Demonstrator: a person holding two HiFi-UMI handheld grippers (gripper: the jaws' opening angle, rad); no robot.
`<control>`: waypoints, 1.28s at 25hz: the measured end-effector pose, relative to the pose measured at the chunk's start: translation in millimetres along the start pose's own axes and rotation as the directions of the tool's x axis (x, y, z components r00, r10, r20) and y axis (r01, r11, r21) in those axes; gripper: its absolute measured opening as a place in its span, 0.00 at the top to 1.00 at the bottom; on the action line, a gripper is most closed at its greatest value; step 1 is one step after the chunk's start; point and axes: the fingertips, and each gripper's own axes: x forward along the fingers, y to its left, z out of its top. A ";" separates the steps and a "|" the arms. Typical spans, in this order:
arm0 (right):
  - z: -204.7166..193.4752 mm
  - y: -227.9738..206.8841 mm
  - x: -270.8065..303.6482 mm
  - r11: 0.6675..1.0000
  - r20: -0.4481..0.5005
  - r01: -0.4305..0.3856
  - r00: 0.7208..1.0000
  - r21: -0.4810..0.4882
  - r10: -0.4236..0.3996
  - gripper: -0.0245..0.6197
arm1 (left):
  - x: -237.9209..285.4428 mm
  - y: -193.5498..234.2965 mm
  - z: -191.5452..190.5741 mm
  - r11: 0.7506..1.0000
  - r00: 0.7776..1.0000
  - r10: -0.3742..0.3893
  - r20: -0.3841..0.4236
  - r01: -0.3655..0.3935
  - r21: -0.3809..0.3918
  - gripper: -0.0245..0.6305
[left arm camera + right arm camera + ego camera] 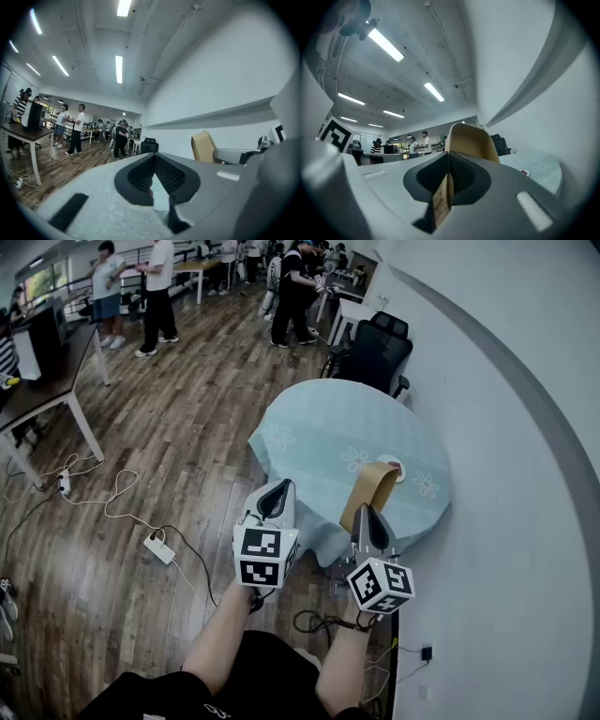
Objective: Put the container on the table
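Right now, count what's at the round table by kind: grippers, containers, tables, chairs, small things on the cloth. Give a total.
Grippers: 2, the left gripper and the right gripper
Containers: 1, a tan container, clamped in the right gripper
Tables: 1, the round table
Chairs: 1, a black chair
Small things on the cloth: 1, a small round object
Total: 6

Nothing readable in view.
The cube point(266, 556) on the left gripper point(277, 495) and the cube point(382, 585) on the right gripper point(373, 521) bear only black-and-white square patterns.
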 end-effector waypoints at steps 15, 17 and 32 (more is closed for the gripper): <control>4.0 1.7 -8.8 0.999 0.019 0.023 1.000 0.026 -0.023 0.92 | -7.2 -3.4 -7.1 1.000 0.999 -0.025 -0.019 0.025 -0.013 0.96; 5.3 -0.9 -9.1 0.999 0.015 0.032 0.999 0.020 -0.032 0.92 | -8.0 -2.1 -6.7 1.000 1.000 -0.022 -0.017 0.022 -0.015 0.96; 20.1 -41.5 -26.7 0.990 0.050 0.139 0.989 -0.021 -0.138 0.92 | 6.0 -8.7 -14.5 0.997 0.998 -0.059 -0.006 0.059 -0.047 0.96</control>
